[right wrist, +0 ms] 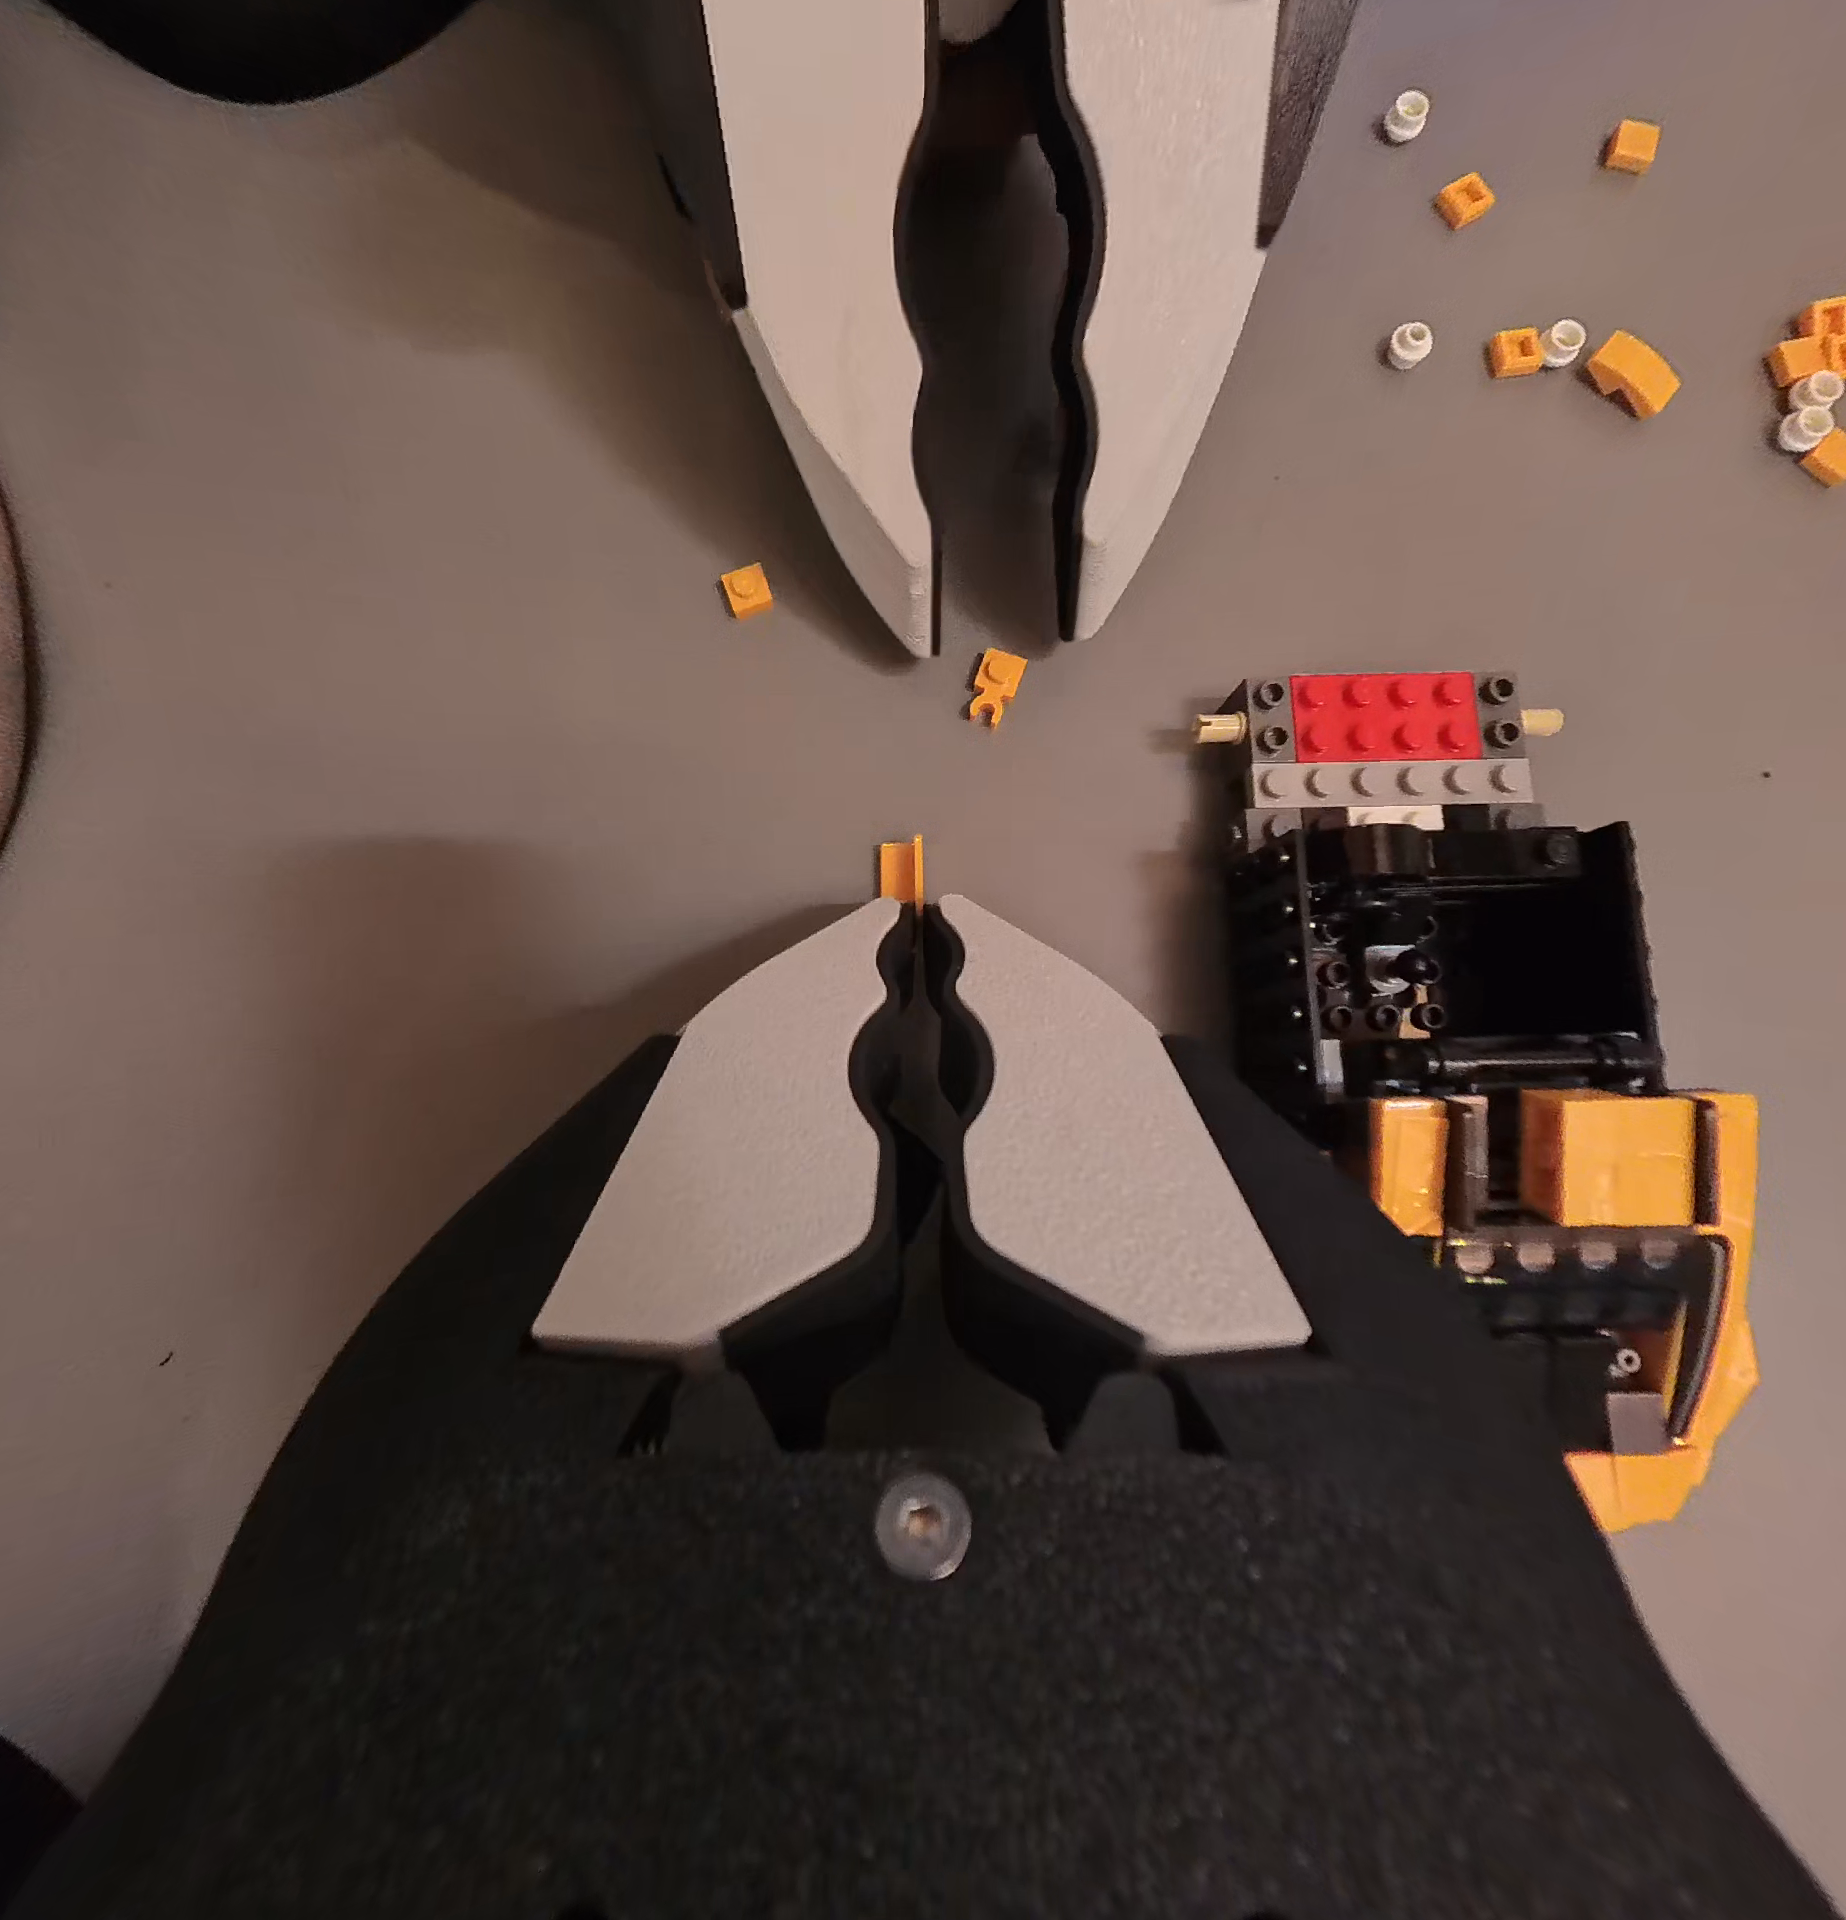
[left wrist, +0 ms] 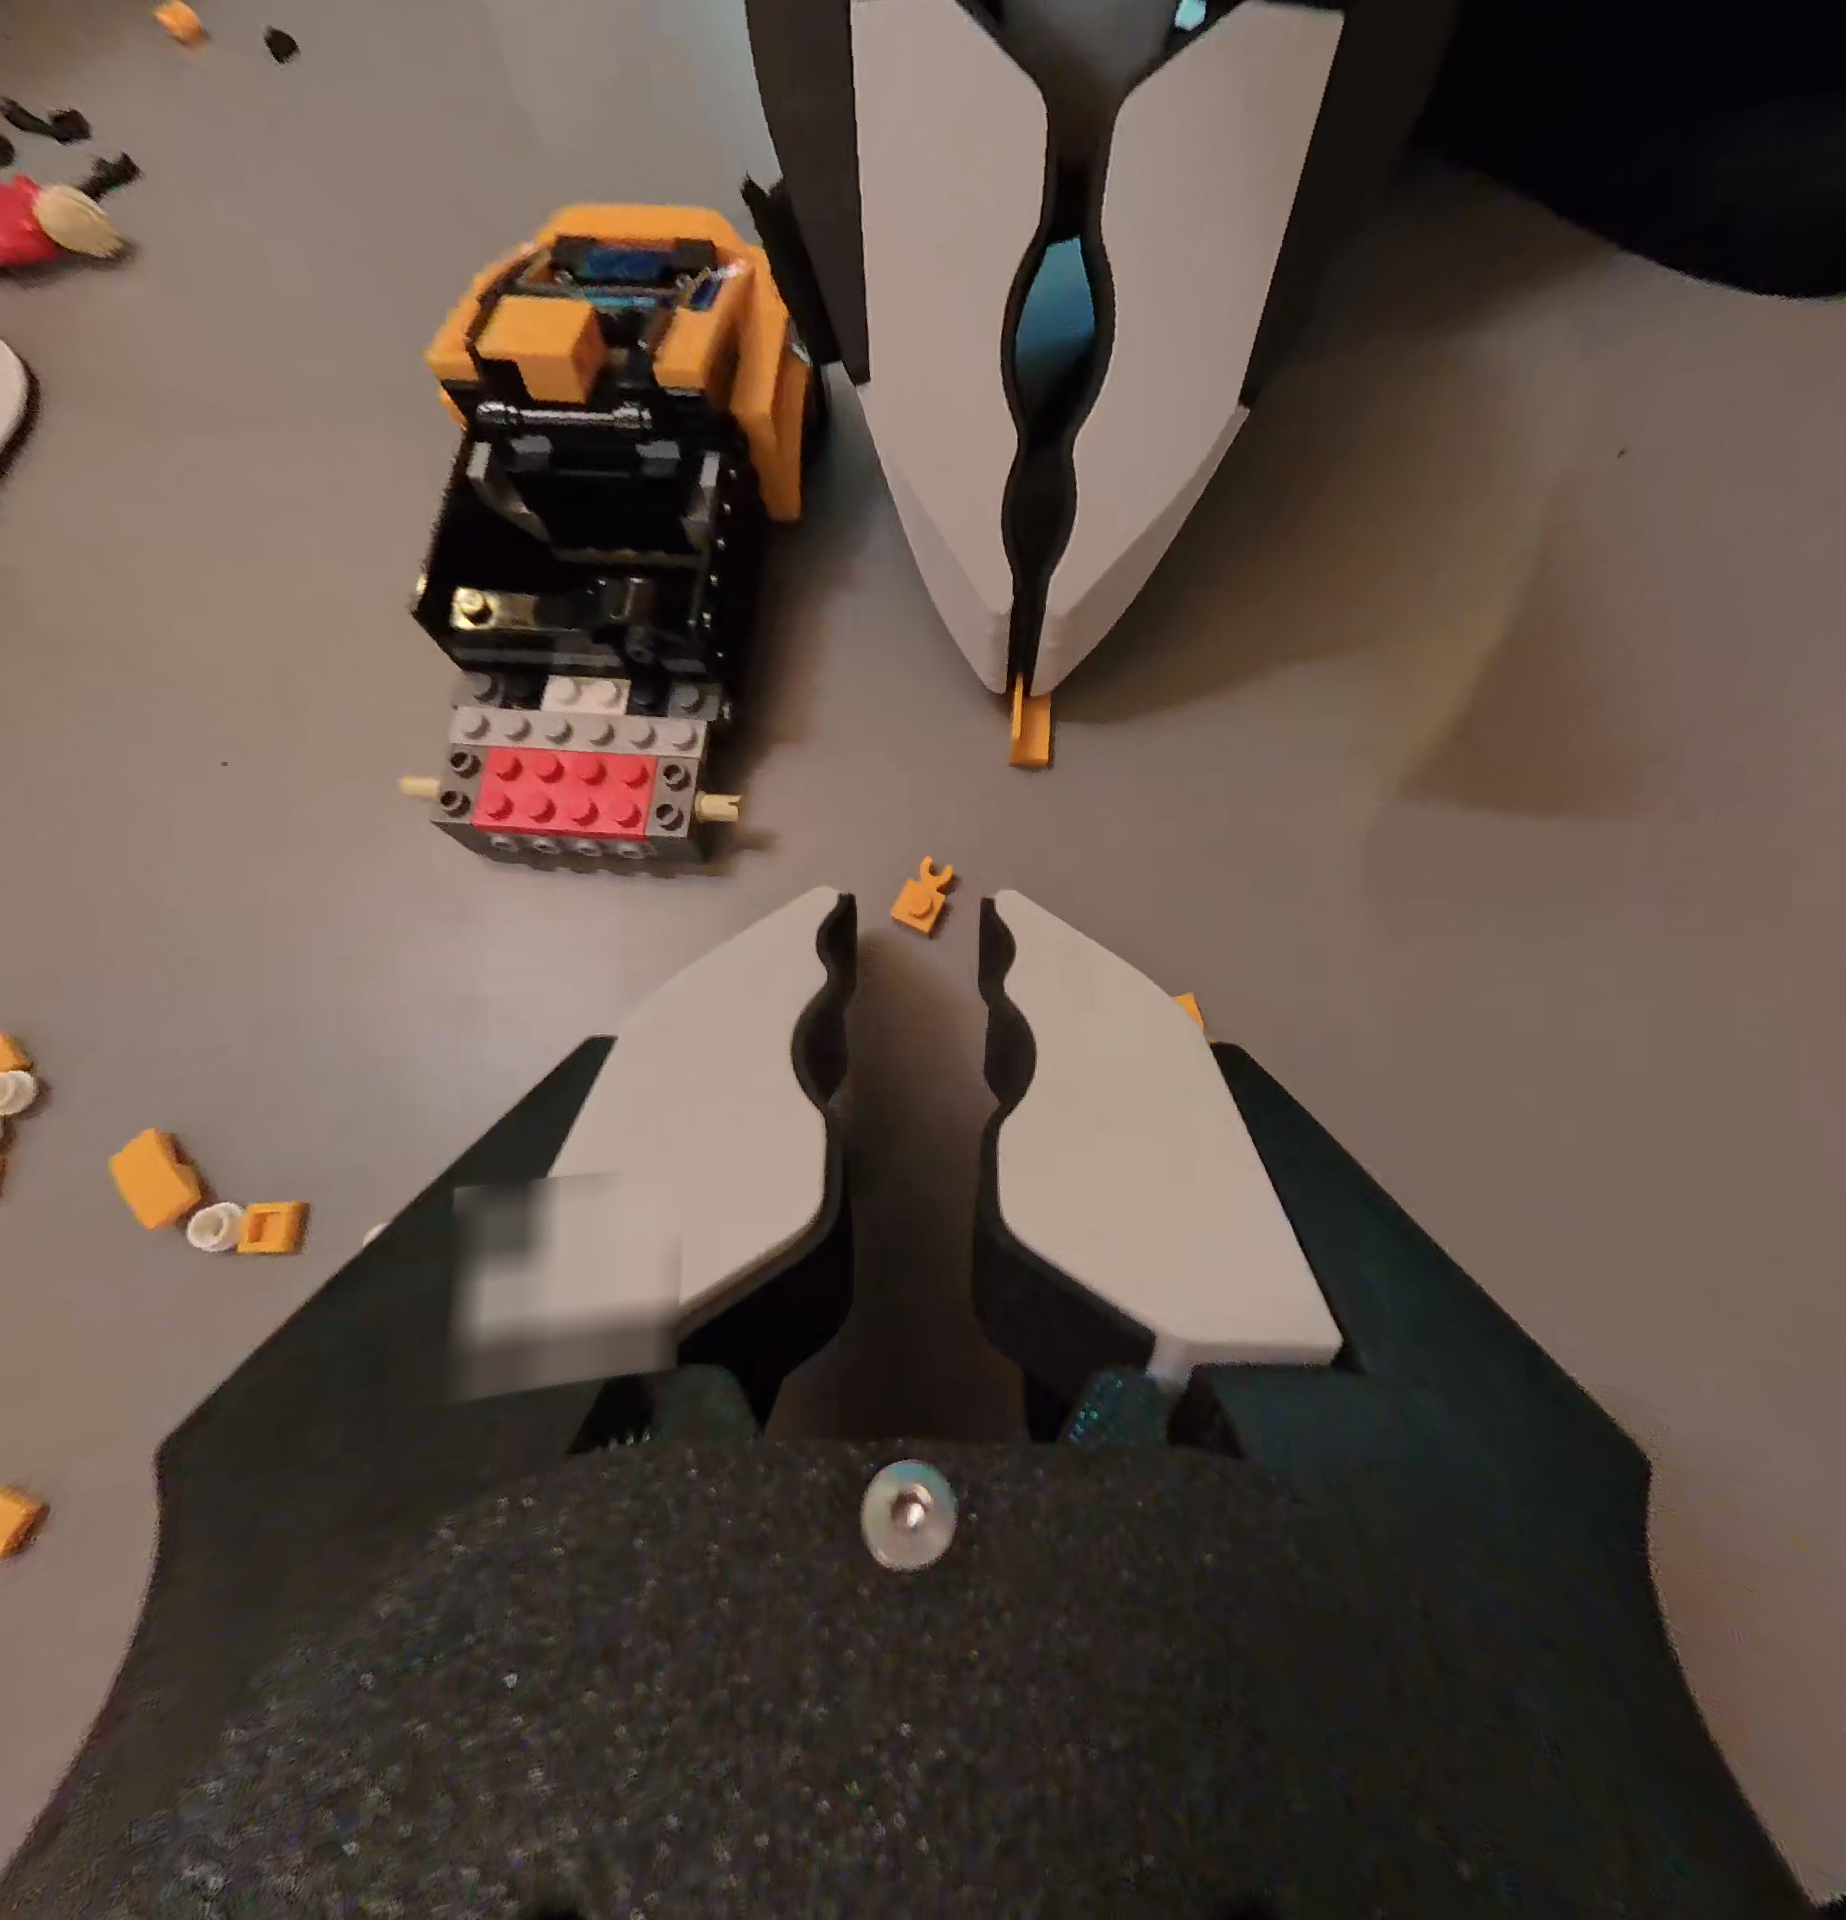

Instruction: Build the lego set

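My right gripper (right wrist: pixel 917 909) had its jaws pinched on a thin orange piece (right wrist: pixel 901 869), its end protruding so it could be mated. My left gripper (left wrist: pixel 917 902) pointed at it, jaws narrowly parted around the orange clip plate (left wrist: pixel 924 898) lying on the desk (left wrist: pixel 1418 935), likely the next pickup. The partly built truck (left wrist: pixel 597 540) stood just beside, within reach.

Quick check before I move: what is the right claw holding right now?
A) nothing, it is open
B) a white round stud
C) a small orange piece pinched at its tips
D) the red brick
C: the right claw is shut on a small orange piece that sticks out past its tips.
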Demonstrator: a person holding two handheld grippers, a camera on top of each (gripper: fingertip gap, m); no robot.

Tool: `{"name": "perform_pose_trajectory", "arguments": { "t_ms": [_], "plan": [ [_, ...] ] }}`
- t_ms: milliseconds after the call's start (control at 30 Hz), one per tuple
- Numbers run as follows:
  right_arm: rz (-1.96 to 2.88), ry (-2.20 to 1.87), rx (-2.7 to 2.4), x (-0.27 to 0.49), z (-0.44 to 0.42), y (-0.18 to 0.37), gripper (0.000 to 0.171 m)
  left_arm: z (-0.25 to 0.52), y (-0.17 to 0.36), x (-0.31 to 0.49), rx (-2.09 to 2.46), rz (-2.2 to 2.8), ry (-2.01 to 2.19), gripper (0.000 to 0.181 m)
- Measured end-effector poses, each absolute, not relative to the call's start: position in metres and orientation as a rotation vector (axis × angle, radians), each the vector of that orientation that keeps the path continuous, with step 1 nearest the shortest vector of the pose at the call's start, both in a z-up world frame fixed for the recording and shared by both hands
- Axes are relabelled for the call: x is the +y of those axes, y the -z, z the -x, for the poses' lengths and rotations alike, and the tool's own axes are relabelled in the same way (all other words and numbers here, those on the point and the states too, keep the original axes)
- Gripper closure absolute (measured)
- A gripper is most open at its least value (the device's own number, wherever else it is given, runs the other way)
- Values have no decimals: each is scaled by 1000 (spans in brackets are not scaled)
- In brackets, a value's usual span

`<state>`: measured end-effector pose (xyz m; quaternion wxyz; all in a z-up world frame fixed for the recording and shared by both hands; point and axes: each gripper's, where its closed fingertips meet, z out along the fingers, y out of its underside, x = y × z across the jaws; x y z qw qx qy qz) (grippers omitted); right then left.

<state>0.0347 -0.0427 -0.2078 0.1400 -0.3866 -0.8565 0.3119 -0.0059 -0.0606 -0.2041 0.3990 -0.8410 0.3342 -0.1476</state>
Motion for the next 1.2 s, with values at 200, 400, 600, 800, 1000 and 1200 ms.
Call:
{"name": "perform_pose_trajectory", "arguments": {
  "t_ms": [200,400,600,800,1000,1200],
  "plan": [
    [1122,-908,-2472,-42,-35,207,170,9,207,-62,906,2208,382,163],
    [1129,-923,-2465,-42,-35,207,170,7,212,-66,1010,2299,388,166],
    [1131,-931,-2459,-42,-35,207,170,0,212,-71,1034,2333,450,179],
    [1130,-929,-2452,-42,-35,207,170,-13,209,-78,1038,2306,527,181],
    [1129,-939,-2430,-41,-34,206,170,-4,194,-79,989,2250,537,164],
    [1170,-1017,-2380,-40,-33,200,170,8,195,-104,1042,2278,537,164]
  ]
}}
